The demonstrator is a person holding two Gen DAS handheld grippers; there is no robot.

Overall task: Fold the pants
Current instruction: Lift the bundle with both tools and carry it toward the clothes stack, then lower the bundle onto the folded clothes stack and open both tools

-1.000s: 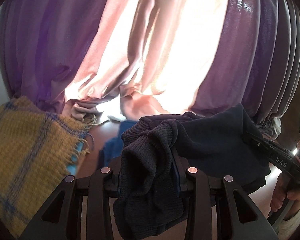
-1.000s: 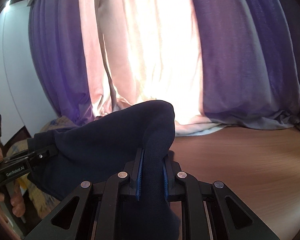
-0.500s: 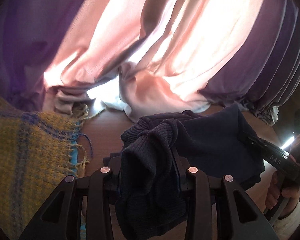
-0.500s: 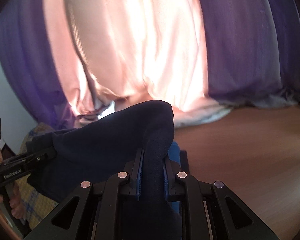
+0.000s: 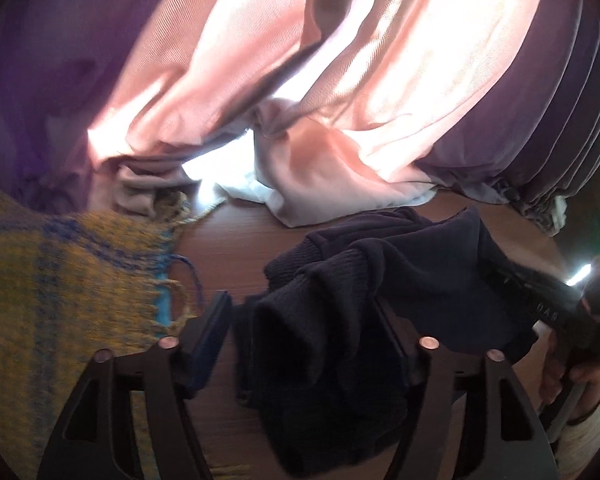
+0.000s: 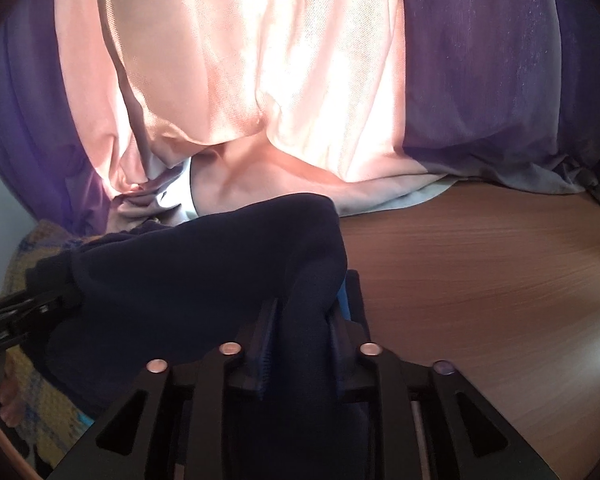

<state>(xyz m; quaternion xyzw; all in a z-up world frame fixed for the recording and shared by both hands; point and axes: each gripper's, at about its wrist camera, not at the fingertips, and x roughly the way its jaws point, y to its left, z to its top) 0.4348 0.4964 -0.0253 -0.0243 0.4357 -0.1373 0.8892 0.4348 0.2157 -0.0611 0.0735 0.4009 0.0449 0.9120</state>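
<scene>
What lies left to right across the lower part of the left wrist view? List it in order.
Yellow and blue woven cloth → left gripper, jaws opening, with the dark navy pants bunched between them → right gripper at the far edge, in a person's hand.

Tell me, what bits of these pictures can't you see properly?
- Left wrist view: the yellow blanket is blurred and cut off by the edge.
- Right wrist view: the dark pants hide the table under them.
- Both views: the pants' whole shape is hidden, bunched up.
</scene>
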